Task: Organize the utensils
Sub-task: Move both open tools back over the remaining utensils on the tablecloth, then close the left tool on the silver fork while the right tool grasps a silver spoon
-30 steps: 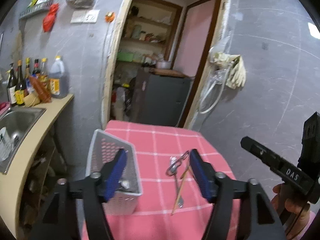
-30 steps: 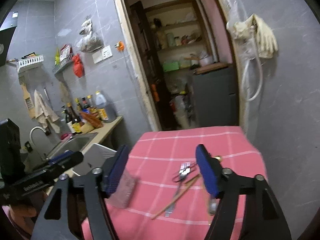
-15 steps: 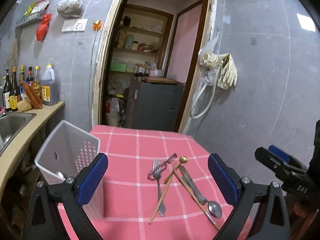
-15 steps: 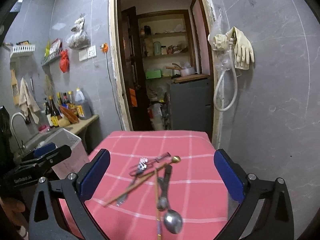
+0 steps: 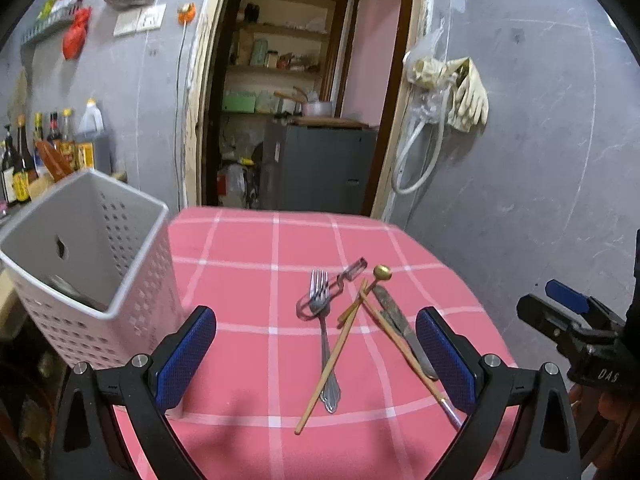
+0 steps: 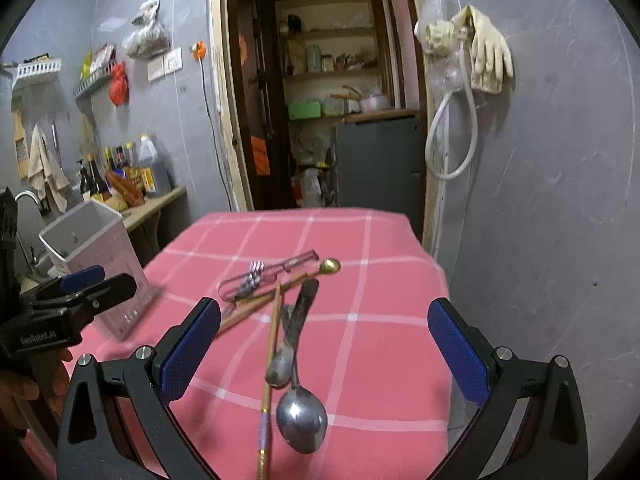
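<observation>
A: How many utensils lie on the pink cloth?
B: I count 1 fork (image 5: 322, 312), 2 wooden chopsticks (image 5: 332, 364), 1 big spoon (image 6: 301, 416), 1 small spoon (image 6: 280, 364) and 1 thin stick with a gold ball end (image 5: 382, 273).
A: And the clear plastic piece?
B: 1 clear plastic tool (image 5: 338, 286), beside the fork. Also 1 white basket (image 5: 86, 264).

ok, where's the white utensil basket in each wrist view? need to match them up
Left wrist: white perforated basket fills the left side, standing at the table's left edge, close beside the left gripper's left finger.
Right wrist: same basket smaller, at middle left, partly behind the left gripper.
Shared landmark: the fork in the utensil pile on the pink checked cloth.
</observation>
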A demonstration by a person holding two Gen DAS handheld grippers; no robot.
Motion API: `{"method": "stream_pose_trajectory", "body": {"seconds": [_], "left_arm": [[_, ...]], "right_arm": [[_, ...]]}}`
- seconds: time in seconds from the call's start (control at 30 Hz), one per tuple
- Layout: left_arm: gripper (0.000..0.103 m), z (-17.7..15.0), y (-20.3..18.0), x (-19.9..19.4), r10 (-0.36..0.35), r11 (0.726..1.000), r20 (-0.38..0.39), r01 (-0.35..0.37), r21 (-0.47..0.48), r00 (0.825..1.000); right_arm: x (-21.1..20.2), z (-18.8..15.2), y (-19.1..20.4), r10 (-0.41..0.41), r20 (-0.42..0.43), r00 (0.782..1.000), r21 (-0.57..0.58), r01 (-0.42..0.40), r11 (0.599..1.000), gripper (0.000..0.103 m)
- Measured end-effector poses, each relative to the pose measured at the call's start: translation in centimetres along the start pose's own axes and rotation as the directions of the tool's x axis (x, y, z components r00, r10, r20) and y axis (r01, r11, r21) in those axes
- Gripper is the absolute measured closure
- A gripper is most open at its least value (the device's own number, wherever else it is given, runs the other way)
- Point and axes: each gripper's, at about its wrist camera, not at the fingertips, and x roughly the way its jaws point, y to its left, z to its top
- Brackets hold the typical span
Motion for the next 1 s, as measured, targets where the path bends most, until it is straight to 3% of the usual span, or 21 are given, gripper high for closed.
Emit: {"method": "stream_pose_trajectory", "body": {"seconds": [0.37, 0.47, 0.53, 0.8, 1.0], "left_arm": [[0.004, -1.9, 0.4, 5.6, -0.054, 0.997, -0.156, 0.044, -0.064, 0.986], [0.016, -2.4, 0.3, 6.9, -0.067, 0.995, -0.202, 0.052, -0.08, 0.977], [0.024, -2.8, 0.4, 7.6, -0.074, 0.994, -0.236, 0.053, -0.093, 0.969], [0.039, -4.0, 0.7, 8.8, -0.105, 0.987, -0.308, 0.062, -0.146, 0.945], [0.058, -4.8, 0.4, 9.2, -0.128, 0.983, -0.344, 0.073, -0.17, 0.93]], "right_arm": [[5.3, -2.2, -1.2, 0.03, -0.126, 0.992, 0.013, -0.029, 0.999, 0.002], [6.2, -2.6, -0.9, 0.051, -0.158, 0.986, 0.013, -0.05, 0.999, 0.003], [6.7, -2.9, -0.4, 0.066, -0.175, 0.982, -0.001, -0.067, 0.998, 0.012], [7.6, -3.7, 1.2, 0.098, -0.238, 0.966, -0.04, -0.11, 0.993, 0.034], [7.8, -3.9, 1.2, 0.117, -0.269, 0.956, -0.045, -0.133, 0.99, 0.04]]}}
